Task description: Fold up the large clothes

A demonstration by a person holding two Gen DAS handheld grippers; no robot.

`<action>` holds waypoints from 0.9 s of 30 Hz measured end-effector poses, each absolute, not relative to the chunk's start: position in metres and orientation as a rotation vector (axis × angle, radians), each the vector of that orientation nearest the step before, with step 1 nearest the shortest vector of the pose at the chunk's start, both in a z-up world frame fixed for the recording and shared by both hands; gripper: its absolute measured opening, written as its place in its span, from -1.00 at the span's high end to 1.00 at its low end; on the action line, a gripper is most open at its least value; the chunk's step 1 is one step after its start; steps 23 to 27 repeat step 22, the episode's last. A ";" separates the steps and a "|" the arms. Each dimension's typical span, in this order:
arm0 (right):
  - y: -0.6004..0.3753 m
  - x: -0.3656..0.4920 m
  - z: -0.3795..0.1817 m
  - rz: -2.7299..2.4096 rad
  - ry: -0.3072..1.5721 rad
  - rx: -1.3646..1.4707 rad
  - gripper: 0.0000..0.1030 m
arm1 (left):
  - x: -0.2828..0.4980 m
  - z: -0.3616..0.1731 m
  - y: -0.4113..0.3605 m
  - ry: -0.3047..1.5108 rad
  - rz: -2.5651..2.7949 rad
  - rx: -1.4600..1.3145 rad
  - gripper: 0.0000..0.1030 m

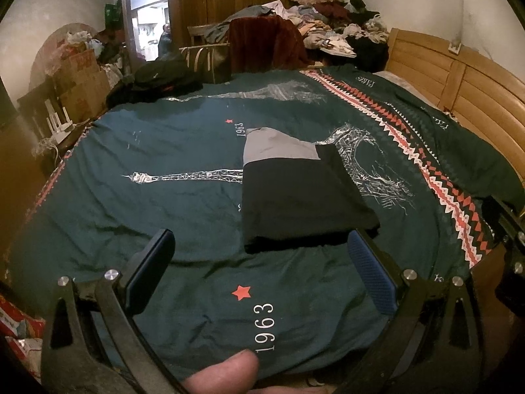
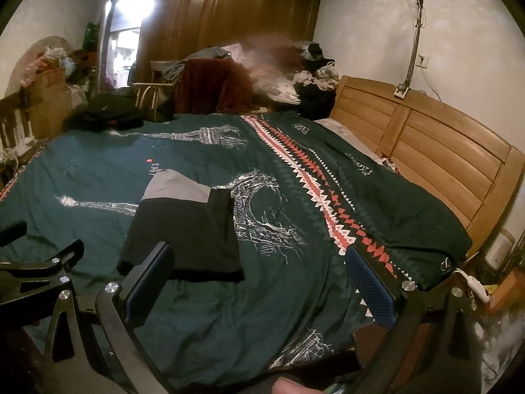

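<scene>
White walls (image 2: 377, 32) — dark wardrobe (image 2: 236, 10), wooden headboard (image 2: 436, 151)

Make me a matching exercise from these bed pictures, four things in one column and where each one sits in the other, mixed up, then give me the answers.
Things:
1. folded black and grey garment
2. heap of unfolded clothes
3. wooden headboard
4. left gripper

Places or states:
A. along the right side of the bed, against the wall
B. flat on the teal bedspread, in the middle
C. open and holding nothing, just short of the garment's near edge
D. piled beyond the far end of the bed

Pairs: 1-B, 2-D, 3-A, 4-C
</scene>
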State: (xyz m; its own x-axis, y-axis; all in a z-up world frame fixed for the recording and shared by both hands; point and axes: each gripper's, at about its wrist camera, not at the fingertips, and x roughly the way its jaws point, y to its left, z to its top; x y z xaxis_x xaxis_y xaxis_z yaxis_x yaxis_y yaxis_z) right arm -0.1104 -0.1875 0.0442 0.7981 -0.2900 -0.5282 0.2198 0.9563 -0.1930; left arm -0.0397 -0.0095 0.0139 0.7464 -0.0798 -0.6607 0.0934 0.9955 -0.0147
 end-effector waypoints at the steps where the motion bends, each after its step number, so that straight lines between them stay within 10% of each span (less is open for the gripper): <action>1: -0.187 -0.111 0.044 -0.273 0.586 -0.126 -1.00 | -0.040 0.014 -0.010 0.719 -0.092 0.023 -1.00; 27: -0.181 -0.112 0.042 -0.266 0.593 -0.133 -1.00 | -0.032 -0.003 0.001 0.728 -0.068 -0.058 -1.00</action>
